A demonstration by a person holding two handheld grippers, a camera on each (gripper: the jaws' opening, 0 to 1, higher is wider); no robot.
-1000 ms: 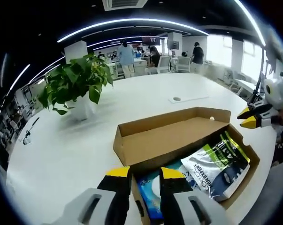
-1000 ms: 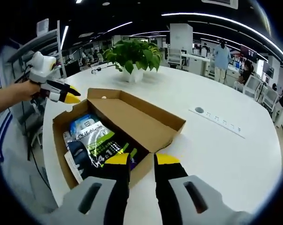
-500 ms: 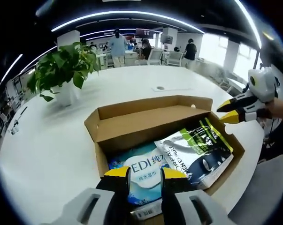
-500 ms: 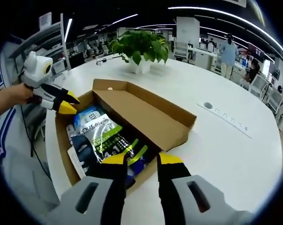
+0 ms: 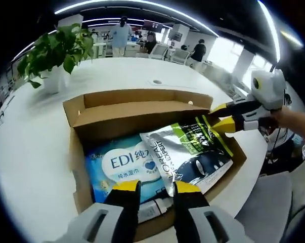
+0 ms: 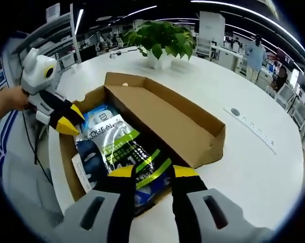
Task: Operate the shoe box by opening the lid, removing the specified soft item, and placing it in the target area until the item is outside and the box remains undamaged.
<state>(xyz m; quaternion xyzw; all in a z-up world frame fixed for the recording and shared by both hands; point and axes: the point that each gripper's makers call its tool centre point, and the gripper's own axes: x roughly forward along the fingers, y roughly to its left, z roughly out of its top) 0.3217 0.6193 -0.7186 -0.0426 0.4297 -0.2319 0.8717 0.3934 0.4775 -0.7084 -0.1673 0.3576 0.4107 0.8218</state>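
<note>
Open shoe box (image 5: 142,109); pouches (image 5: 190,152), perhaps wipes

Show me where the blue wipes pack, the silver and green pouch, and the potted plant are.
Blue wipes pack (image 5: 123,163), left gripper view, on its white label.
Silver and green pouch (image 5: 185,152), left gripper view, on its silver front.
Potted plant (image 6: 162,39), right gripper view, on its leaves.

Potted plant (image 5: 53,53) upper left on white table (image 5: 20,147); people (image 5: 121,33) standing far behind, top centre.
</note>
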